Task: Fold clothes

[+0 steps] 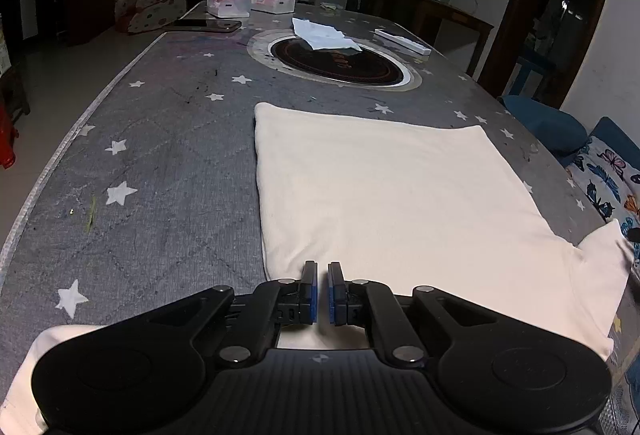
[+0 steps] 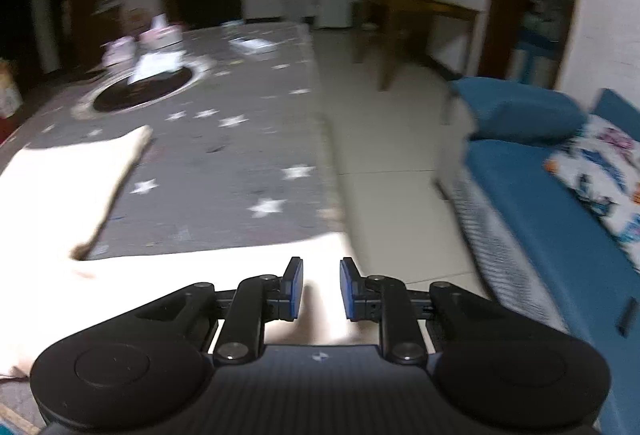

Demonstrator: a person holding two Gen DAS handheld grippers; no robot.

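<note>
Your left tool (image 1: 322,291) is clenched, pads nearly touching, nothing visibly pinched between them. It sits over the near edge of the cream soft-knit garment (image 1: 384,195).

The garment lies flat on the grey star-print padded surface (image 1: 160,163), body toward the right side. One sleeve (image 1: 604,263) reaches the right edge. More cream fabric shows at the near left corner, under the tool body.

Your right tool (image 2: 321,289) is released, with a clear gap between the pads. It is over the garment's sleeve end (image 2: 256,267) at the right edge of the surface, cloth below the gap, not gripped. The right view is motion-blurred, so contact depth is unclear.

Risks, as I judge them:
- Close the right tool too high and you catch nothing, or only the top layer, so the fold drags skewed.
- That sleeve is at the edge; a missed pinch could push it off toward the tiled floor (image 2: 384,171).
- The left tool holds no cloth, so nothing anchors the garment; a right-side pull may slide the whole piece.
</note>
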